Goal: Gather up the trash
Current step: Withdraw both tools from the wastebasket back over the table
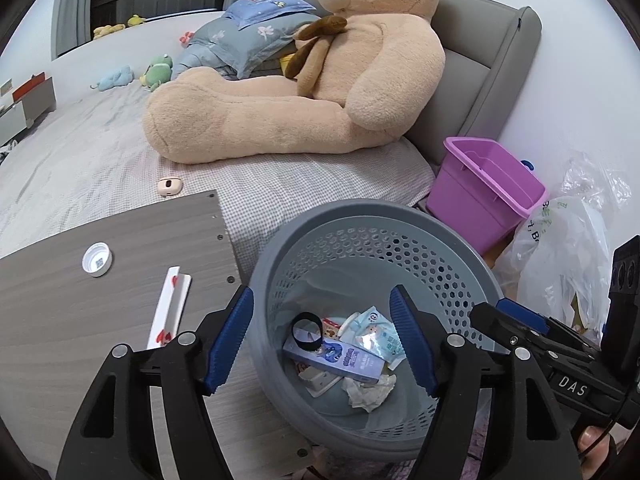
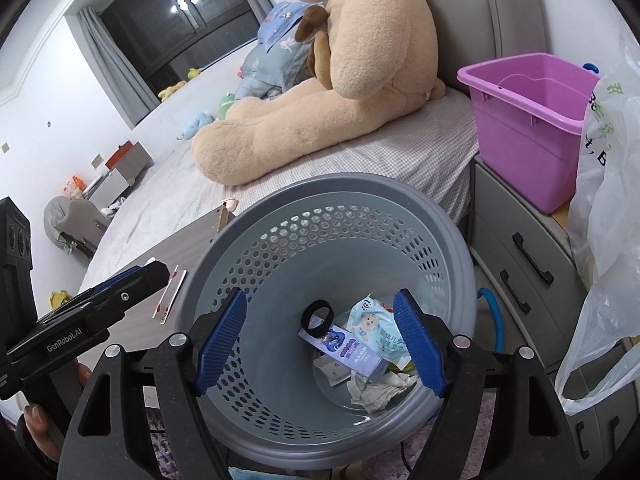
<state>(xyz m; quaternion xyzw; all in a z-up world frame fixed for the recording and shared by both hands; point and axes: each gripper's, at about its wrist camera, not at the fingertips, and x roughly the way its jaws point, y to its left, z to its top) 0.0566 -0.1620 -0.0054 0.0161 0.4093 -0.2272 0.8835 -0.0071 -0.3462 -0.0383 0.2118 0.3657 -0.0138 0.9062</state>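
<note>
A grey perforated waste basket (image 1: 280, 240) (image 2: 224, 236) stands beside the bed. In it lie a purple box (image 1: 336, 356) (image 2: 352, 352), a black ring (image 1: 306, 332) (image 2: 318, 318), a blue wipe packet (image 1: 380, 336) (image 2: 376, 328) and crumpled paper (image 1: 368, 392) (image 2: 376, 392). My left gripper (image 1: 321, 292) hangs open over the basket with nothing between its fingers. My right gripper (image 2: 320, 294) is open too, above the basket mouth and empty. On the wooden board (image 1: 60, 320) to the left rest a white bottle cap (image 1: 97, 259) and a white strip with red hearts (image 1: 170, 304) (image 2: 170, 294).
A purple tub (image 1: 480, 196) (image 2: 532, 120) sits on a drawer unit (image 2: 520, 264) to the right, next to a clear plastic bag (image 1: 560, 260) (image 2: 608, 240). A big teddy bear (image 1: 320, 80) lies on the bed behind the basket. A small pink item (image 1: 170, 186) lies on the sheet.
</note>
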